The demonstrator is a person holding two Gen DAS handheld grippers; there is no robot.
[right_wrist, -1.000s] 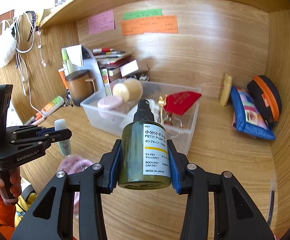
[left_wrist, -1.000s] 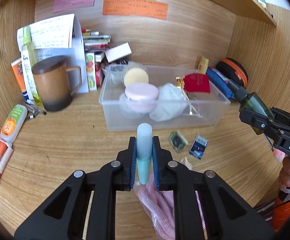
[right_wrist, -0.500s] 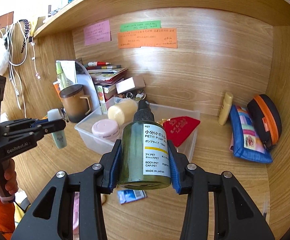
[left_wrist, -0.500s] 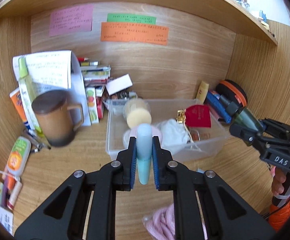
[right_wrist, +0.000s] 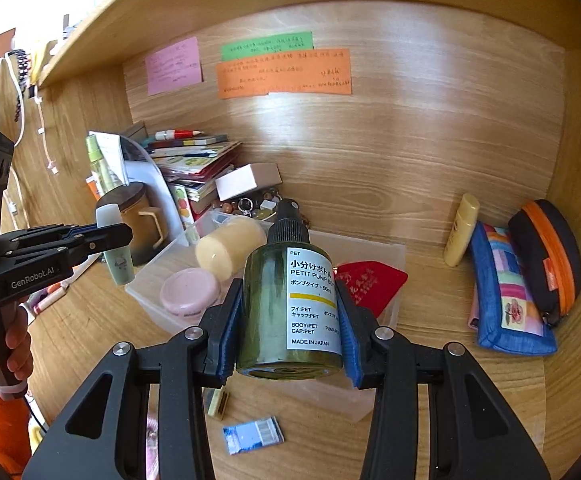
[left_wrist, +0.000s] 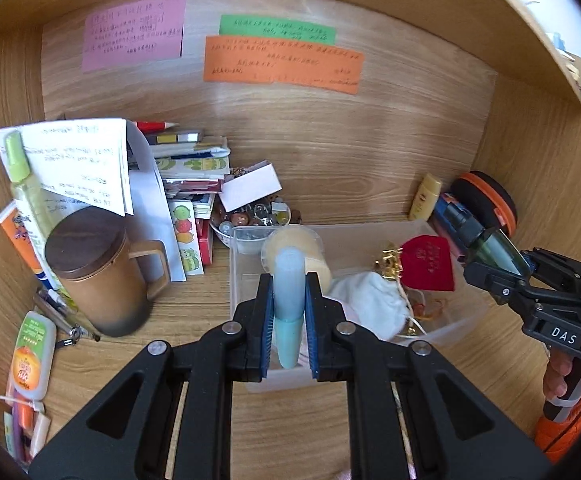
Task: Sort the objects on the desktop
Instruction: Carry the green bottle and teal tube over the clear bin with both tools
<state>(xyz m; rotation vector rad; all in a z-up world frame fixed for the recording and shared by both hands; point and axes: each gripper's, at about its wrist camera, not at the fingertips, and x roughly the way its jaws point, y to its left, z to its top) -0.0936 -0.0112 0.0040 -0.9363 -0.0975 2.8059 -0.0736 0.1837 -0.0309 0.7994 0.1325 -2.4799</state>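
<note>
My left gripper (left_wrist: 288, 312) is shut on a pale blue-green tube (left_wrist: 289, 292) and holds it upright just above the front left of the clear plastic bin (left_wrist: 466, 320). It shows from the side in the right wrist view (right_wrist: 116, 248). My right gripper (right_wrist: 288, 320) is shut on a green pump spray bottle (right_wrist: 286, 304) and holds it above the bin's front right (right_wrist: 394, 248). The bin holds a cream jar (right_wrist: 226, 248), a pink jar (right_wrist: 188, 292), a white cloth (left_wrist: 370, 300) and a red pouch (right_wrist: 370, 284).
A brown lidded mug (left_wrist: 98, 276) stands left of the bin, with papers and books (left_wrist: 186, 168) behind it. A yellow tube (right_wrist: 460, 230), a patchwork pouch (right_wrist: 506, 292) and an orange-trimmed case (right_wrist: 546, 256) lie at the right. Small packets (right_wrist: 252, 434) lie in front of the bin.
Both grippers have risen and moved forward toward the bin with their loads still held. The tube now hangs over the bin's front left edge and the bottle nearer its front right.
</note>
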